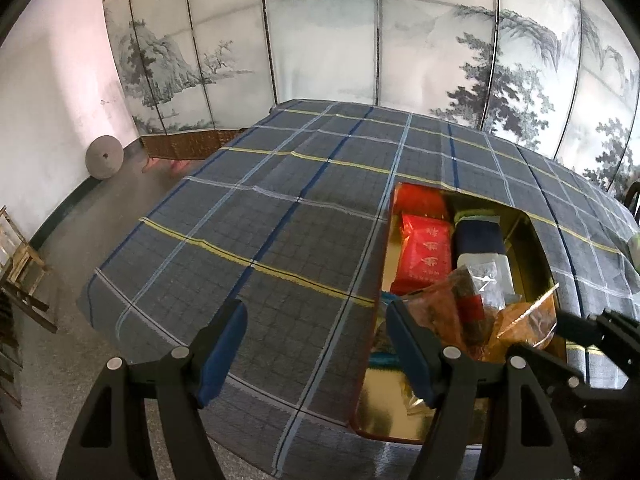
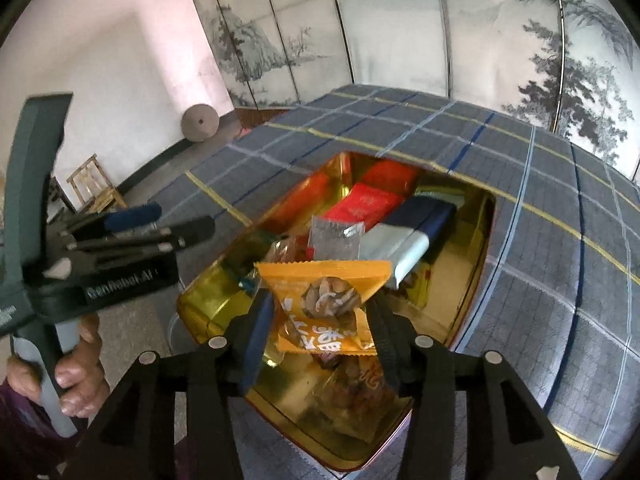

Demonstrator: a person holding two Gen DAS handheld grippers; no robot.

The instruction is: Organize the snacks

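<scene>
A painted folding screen [image 1: 320, 40] and pale wall back a worktop [image 1: 260, 220] under blue plaid cloth. On it sits a gold tin [image 2: 472, 280] of snacks. The right gripper [image 2: 320, 336] pinches an orange snack packet [image 2: 324, 300] above the tin; the left gripper [image 1: 316, 348] gapes wide, holding nothing.
</scene>
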